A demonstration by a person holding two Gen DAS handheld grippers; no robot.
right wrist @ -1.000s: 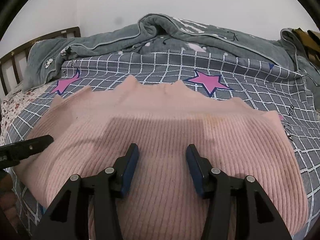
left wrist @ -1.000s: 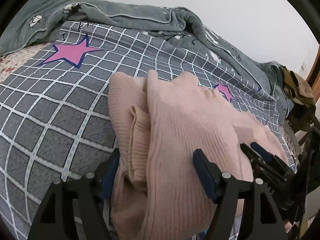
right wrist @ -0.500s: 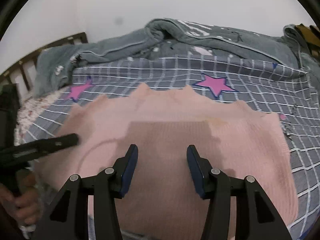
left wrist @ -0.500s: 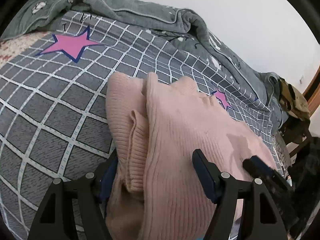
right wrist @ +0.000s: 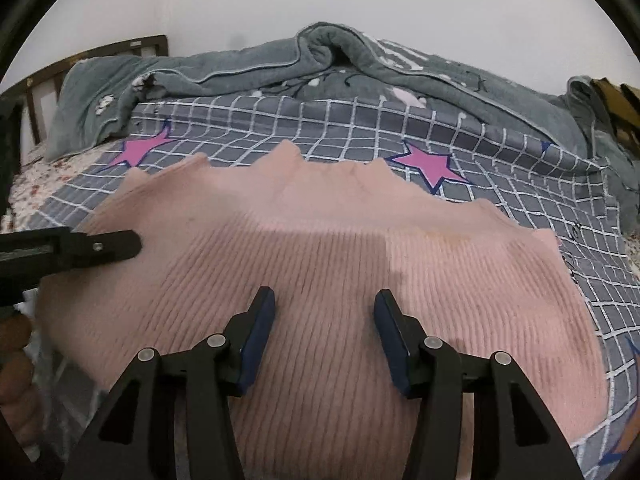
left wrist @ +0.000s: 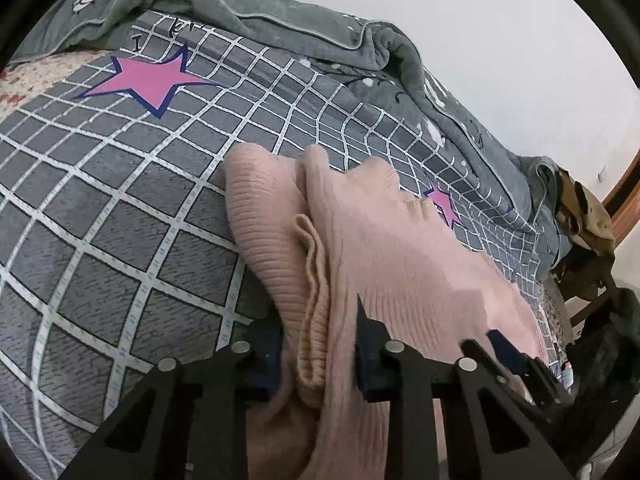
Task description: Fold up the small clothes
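Left tool (left wrist: 318, 354) now clenched on pink sweater (left wrist: 400, 264) edge at lower centre, jaws wide half a second ago. Right tool (right wrist: 325, 330) released above sweater on bed (right wrist: 500, 168). Fold lift likely next.

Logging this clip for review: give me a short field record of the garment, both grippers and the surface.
garment: pink ribbed sweater, lying partly folded on the bed, sleeve folded in at its left side
left gripper: closed on bunched folds at the sweater's left edge
right gripper: open, fingers apart over the sweater's near middle, gripping nothing
surface: grey checked bedsheet with pink stars
behind: rumpled grey-green quilt along the wall side
fold state: unfinished
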